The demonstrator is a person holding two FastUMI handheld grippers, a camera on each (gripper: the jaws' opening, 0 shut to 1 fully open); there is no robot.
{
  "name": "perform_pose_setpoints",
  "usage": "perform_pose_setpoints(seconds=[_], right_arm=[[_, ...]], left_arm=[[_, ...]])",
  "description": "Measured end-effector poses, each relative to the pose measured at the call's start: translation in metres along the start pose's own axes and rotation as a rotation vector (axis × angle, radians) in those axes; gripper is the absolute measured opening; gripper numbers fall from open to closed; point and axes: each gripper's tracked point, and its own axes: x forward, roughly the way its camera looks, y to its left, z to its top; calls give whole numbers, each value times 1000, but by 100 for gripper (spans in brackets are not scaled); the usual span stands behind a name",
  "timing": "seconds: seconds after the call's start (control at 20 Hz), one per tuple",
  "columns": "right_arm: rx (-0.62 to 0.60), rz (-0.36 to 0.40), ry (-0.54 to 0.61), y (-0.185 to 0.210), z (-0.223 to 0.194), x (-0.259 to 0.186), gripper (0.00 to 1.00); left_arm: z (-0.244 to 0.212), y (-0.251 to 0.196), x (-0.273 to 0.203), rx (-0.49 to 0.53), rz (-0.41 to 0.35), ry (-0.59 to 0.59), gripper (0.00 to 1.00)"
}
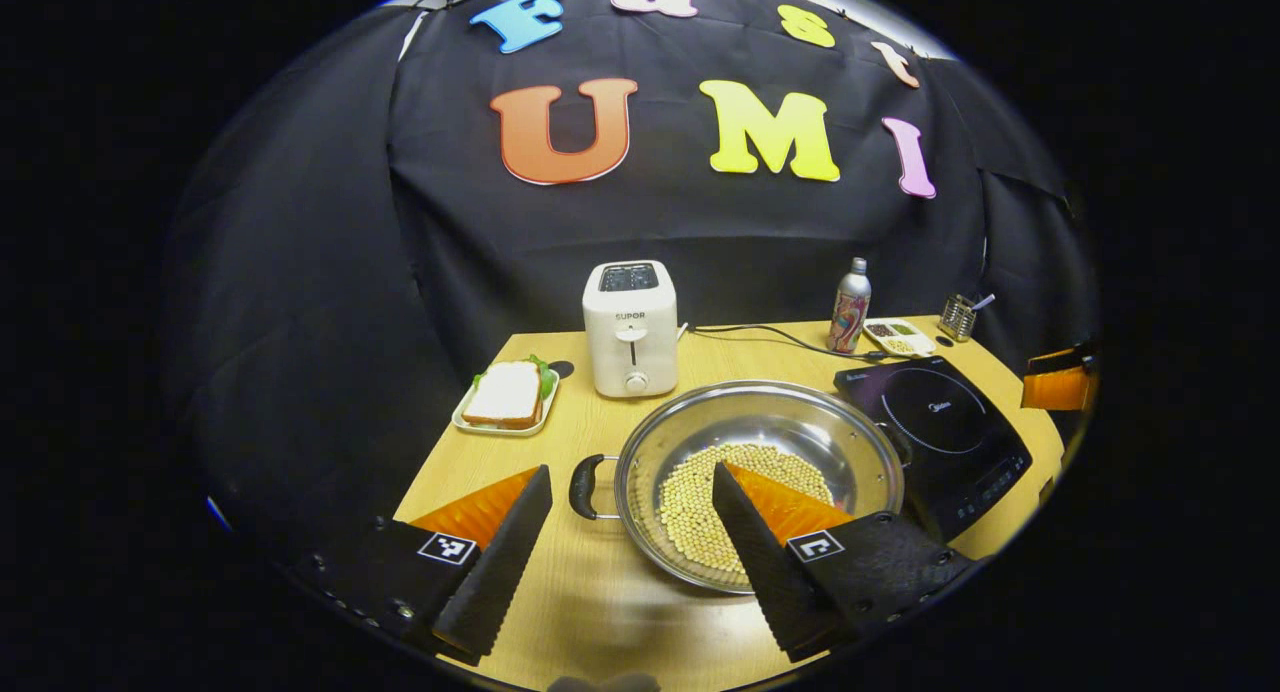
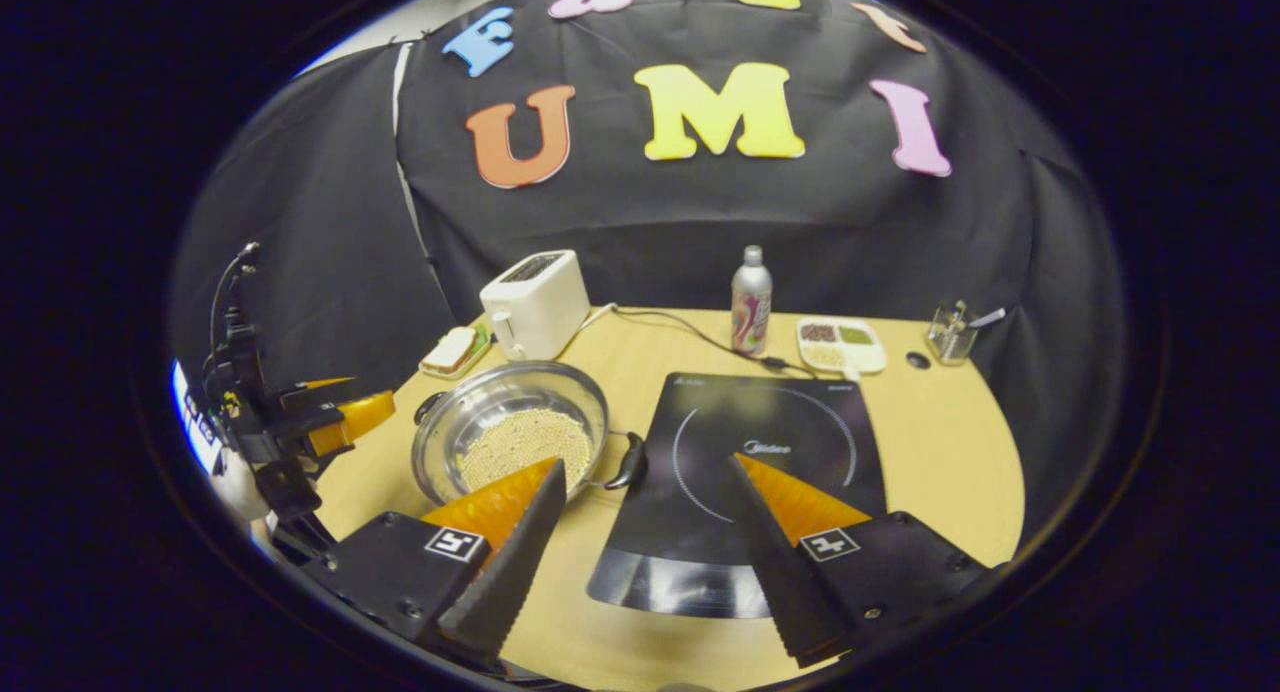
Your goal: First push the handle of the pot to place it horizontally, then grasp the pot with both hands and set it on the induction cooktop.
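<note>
On the wooden table (image 1: 600, 592), the steel pot of yellow beans (image 1: 760, 477) sat beside the black induction cooktop (image 2: 745, 472). Both the left gripper (image 1: 630, 502) and the right gripper (image 2: 645, 492) were spread wide, empty; the right gripper view showed the pot's black right handle (image 2: 632, 462).

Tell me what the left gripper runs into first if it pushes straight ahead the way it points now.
Most likely the pot: the open left gripper points at its near-left rim, beside the black side handle. Depth is unclear, so it might pass above the rim; then the toaster stands farther along that line.
</note>
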Motion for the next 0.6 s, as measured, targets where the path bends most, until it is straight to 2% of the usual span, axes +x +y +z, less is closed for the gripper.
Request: perform_pose_setpoints(seconds=[0.05, 0.1, 0.3, 0.35, 0.6], right_arm=[[25, 4, 33, 6, -3, 17, 88], [41, 9, 66, 12, -9, 34, 87], [65, -15, 164, 18, -23, 82, 87], [74, -17, 177, 19, -25, 89, 93], [91, -42, 235, 22, -36, 112, 92]], left_arm=[[-2, 3, 9, 3, -14, 13, 97], [-5, 5, 20, 4, -25, 27, 97], [-19, 12, 54, -12, -49, 87, 97], [-21, 13, 59, -9, -53, 89, 97], [-29, 9, 80, 13, -96, 132, 97]])
